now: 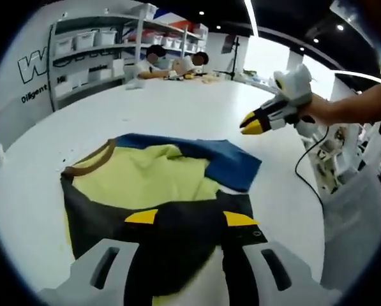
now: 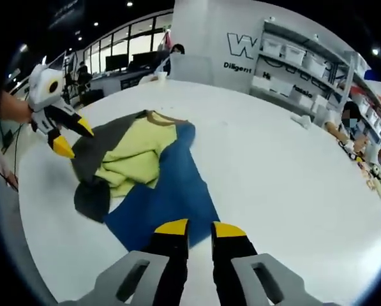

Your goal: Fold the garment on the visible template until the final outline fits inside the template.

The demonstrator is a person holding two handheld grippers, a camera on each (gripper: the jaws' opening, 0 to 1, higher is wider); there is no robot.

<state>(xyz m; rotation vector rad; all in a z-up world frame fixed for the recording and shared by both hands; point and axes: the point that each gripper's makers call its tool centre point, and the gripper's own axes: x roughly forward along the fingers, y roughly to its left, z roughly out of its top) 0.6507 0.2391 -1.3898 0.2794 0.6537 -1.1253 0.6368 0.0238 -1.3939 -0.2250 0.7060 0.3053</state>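
A colour-block shirt [image 1: 152, 172] in dark grey, pale yellow and blue with a brown collar lies crumpled and partly folded on the white round table [image 1: 177, 105]. My left gripper [image 1: 190, 218] hovers open over its dark grey part, jaws wide apart with nothing between them. In the right gripper view that left gripper [image 2: 72, 136] sits at the shirt's [image 2: 171, 185] grey edge, held by a hand. My right gripper [image 2: 200, 228] is above the blue part, its jaws a narrow gap apart and holding nothing. In the left gripper view the right gripper [image 1: 251, 123] hangs in the air off the shirt's blue side.
Shelves with white bins [image 1: 94, 44] stand behind the table, and seated people [image 1: 171, 60] work at its far side. A person's arm [image 1: 356, 105] and a black cable [image 1: 305, 159] are by the table edge. More shelves [image 2: 298, 57] stand past the bare white tabletop [image 2: 286, 166].
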